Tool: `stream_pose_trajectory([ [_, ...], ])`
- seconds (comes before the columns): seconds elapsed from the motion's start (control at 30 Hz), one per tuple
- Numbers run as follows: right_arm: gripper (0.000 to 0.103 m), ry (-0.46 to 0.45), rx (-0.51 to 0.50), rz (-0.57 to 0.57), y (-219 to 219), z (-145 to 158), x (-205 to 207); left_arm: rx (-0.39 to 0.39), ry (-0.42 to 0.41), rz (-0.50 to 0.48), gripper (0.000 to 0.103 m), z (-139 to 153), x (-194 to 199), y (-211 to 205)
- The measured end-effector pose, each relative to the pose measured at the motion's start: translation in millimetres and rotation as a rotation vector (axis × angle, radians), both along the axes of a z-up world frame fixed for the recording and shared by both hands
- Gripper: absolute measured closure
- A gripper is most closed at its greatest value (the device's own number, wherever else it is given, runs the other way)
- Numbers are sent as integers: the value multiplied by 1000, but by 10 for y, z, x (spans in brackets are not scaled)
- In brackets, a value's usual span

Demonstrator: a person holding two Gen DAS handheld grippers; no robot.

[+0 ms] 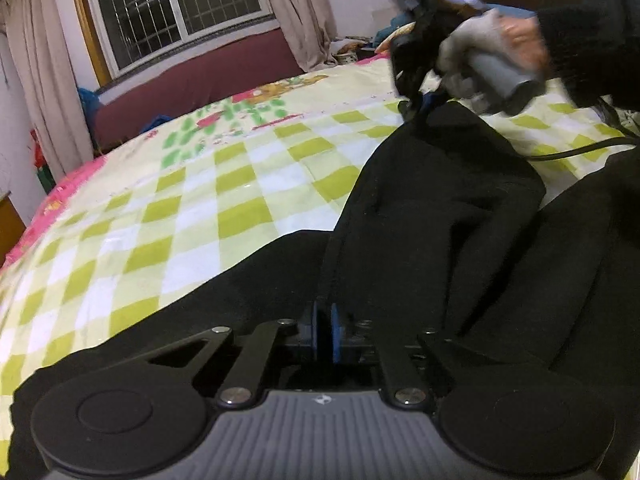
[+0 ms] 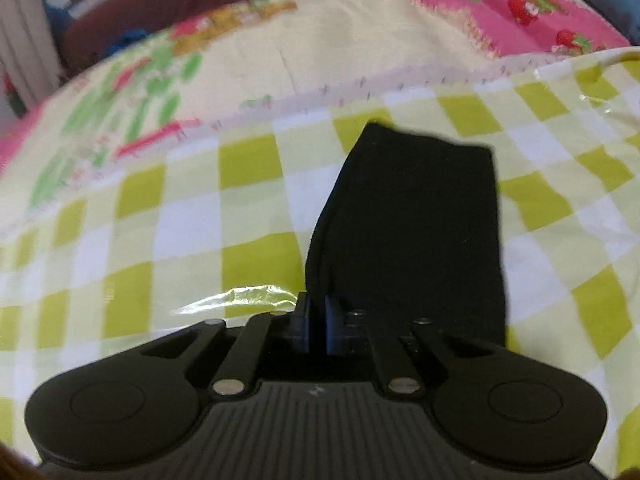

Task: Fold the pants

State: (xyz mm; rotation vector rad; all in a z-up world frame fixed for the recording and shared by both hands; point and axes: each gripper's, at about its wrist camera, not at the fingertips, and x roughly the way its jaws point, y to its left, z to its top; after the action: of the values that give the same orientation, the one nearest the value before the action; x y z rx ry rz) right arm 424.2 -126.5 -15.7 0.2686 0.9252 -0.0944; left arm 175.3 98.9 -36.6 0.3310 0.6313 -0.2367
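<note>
right tool [image 1: 412, 92] blurred, pants [image 1: 460, 208] cut off

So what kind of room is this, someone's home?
Most likely a bedroom in a home: black pants lie on a bed under a checked, cartoon-print bedspread, with a curtained window behind showing darkness outside.

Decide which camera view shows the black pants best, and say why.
The left wrist view: the pants spread wide across the checked bedcover, with folds and both grip points visible. The right wrist view shows only one narrow end of the pants running away from the hand-held gripper.
</note>
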Motion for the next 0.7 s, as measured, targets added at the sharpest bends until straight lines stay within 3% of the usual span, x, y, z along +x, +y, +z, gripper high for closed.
stream_pose_trajectory([
  [0.2, 97, -131, 149, 29, -679, 666, -942, 30, -47, -41, 85, 286, -295, -145],
  [0.37, 97, -270, 249, -5, -1389, 1157, -2283, 12, -103, -114, 84, 550, -714, -308],
  [0.43, 97, -273, 288, -84, -1709, 1058, -2845, 2, -88, -158, 83, 534, -848, -434],
  [0.5, 96, -199, 331, -176, -1972, 719, -3224, 15, -36, -209, 80, 420, -933, -632],
  [0.6, 100, -54, 330, -333, -2270, 43, -3527, 115, -12, -289, 80, 204, -1048, -951],
  [0.7, 101, -62, 308, -377, -2403, -165, -3650, 209, 0, -373, 80, 106, -1169, -1203],
])
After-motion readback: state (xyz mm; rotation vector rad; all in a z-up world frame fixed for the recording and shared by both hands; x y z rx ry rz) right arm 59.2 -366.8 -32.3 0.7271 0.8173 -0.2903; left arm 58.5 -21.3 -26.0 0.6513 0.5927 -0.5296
